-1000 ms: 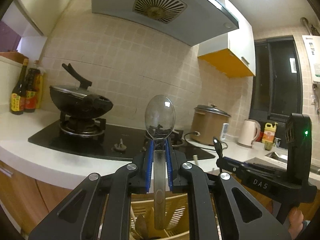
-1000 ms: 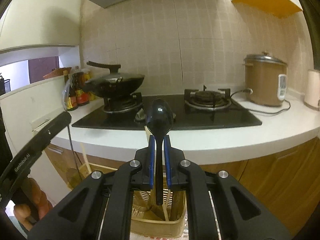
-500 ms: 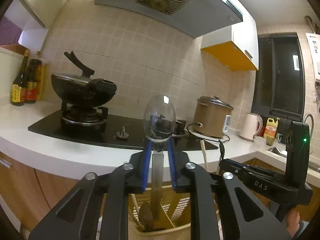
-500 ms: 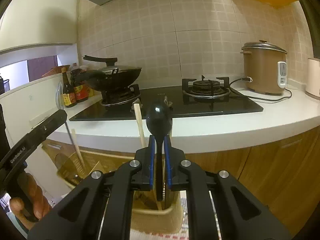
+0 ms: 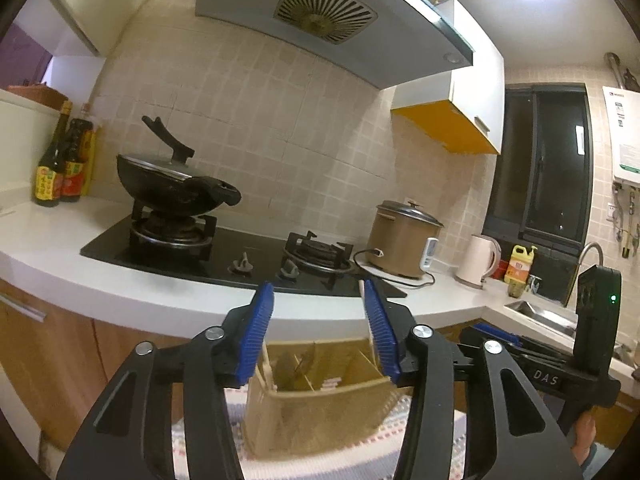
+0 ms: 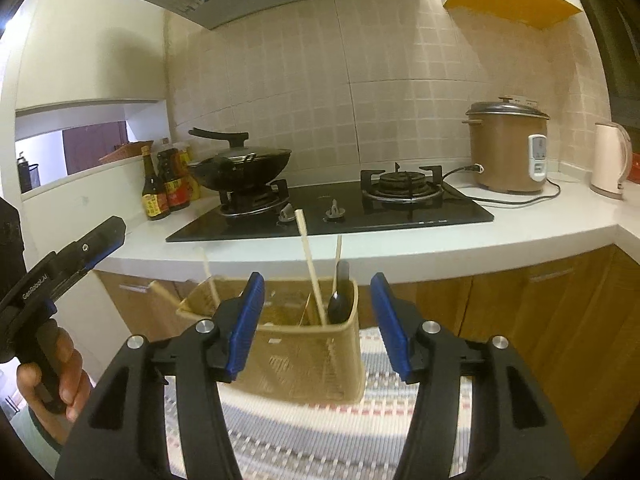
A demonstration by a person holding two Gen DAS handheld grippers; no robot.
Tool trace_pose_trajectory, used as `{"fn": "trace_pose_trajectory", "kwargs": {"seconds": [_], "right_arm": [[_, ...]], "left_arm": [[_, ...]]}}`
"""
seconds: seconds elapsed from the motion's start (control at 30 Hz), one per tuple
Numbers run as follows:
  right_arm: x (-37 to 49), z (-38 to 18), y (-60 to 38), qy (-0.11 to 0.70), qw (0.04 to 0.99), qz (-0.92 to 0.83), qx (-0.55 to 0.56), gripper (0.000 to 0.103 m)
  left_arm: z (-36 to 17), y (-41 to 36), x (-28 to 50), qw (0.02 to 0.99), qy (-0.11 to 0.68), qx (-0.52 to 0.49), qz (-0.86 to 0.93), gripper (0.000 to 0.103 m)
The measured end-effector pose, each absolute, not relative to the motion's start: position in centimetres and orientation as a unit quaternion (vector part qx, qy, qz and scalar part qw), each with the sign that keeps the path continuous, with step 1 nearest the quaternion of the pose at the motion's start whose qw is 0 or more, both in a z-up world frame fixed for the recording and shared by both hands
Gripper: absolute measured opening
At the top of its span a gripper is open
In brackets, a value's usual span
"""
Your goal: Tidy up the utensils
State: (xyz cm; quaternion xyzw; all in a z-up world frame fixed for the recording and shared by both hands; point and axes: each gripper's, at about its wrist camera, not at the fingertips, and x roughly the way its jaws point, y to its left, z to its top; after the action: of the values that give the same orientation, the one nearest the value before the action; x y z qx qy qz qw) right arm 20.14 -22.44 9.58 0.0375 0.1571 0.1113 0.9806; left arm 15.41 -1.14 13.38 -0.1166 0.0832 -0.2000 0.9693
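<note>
Beige utensil basket (image 6: 320,354) sits just ahead of my right gripper (image 6: 316,320) and left gripper (image 5: 318,332), both spread wide and holding nothing; black spoon (image 6: 339,300) stands inside.

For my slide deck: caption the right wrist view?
Open right gripper above beige utensil caddy holding a black spoon.
</note>
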Motion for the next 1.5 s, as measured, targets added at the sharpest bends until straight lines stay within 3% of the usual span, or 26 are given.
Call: {"fn": "trace_pose_trajectory", "kwargs": {"seconds": [0.23,0.33,0.5,0.63,0.73,1.5], "right_arm": [[14.4,7.7,-22.5,0.160,0.979,0.112,0.053,0.064],[12.6,6.5,-21.9,0.158,0.983,0.088,0.045,0.070],[10.0,4.1,-20.6,0.122,0.992,0.016,0.015,0.081],[9.9,3.1,-19.7,0.111,0.994,-0.007,-0.010,0.081],[10.1,2.5,-19.6,0.110,0.994,-0.020,-0.017,0.082],[11.0,1.4,-21.0,0.132,0.991,-0.037,-0.002,0.082]], "left_arm": [[11.9,-1.4,10.5,0.972,0.108,-0.104,-0.181,0.069],[10.4,-2.0,9.0,0.973,0.133,-0.089,-0.163,0.081],[7.0,-3.4,6.8,0.977,0.160,-0.065,-0.127,0.086],[5.6,-4.0,6.5,0.983,0.153,-0.053,-0.091,0.088],[4.9,-4.5,6.2,0.988,0.135,-0.032,-0.061,0.096],[4.1,-4.2,6.8,0.989,0.145,-0.010,-0.011,0.095]]}}
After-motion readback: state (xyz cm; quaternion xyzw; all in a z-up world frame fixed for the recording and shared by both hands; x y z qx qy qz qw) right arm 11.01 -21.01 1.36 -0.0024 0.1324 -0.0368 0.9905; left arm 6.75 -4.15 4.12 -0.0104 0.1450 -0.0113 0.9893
